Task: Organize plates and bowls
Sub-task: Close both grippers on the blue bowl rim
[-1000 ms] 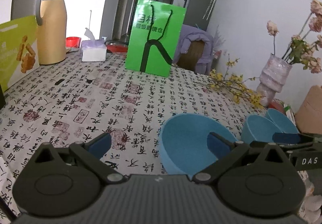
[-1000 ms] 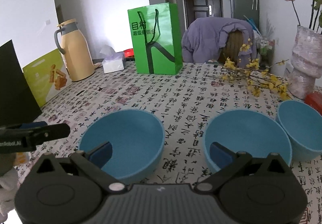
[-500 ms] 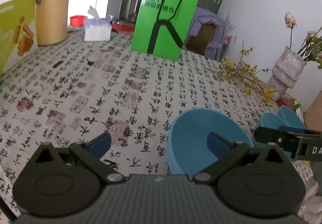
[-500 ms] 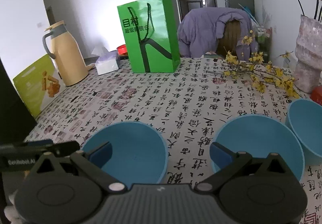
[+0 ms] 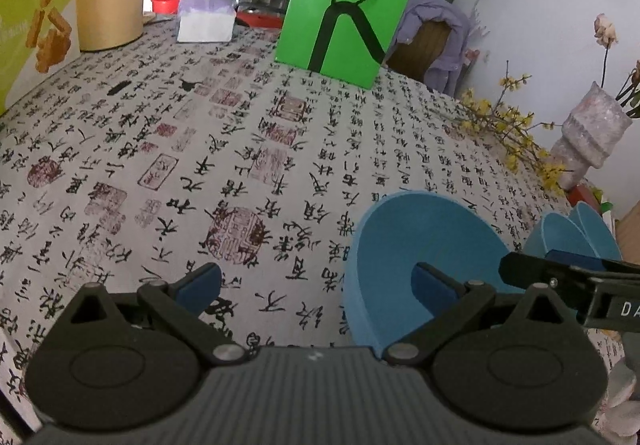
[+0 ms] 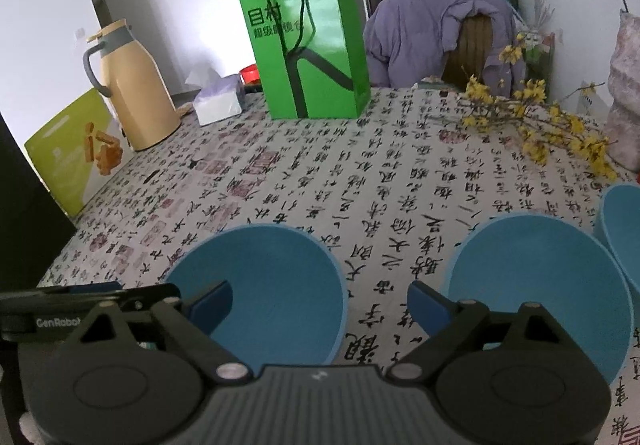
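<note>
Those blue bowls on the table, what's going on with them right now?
A person holds two grippers low over three blue bowls on the patterned tablecloth. The left gripper is open astride the left bowl rim. The right gripper hovers between that bowl and the middle bowl, jaws closing with nothing between them. The far-right bowl sits untouched; none are stacked yet.

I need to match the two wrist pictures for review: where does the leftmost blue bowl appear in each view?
Left wrist view: the leftmost blue bowl sits lower right, its near rim hidden behind the camera's own hand-held gripper.
Right wrist view: the same bowl sits lower left of centre.
Shared landmark: the green paper bag stands upright on the far side of the tablecloth in both.
</note>
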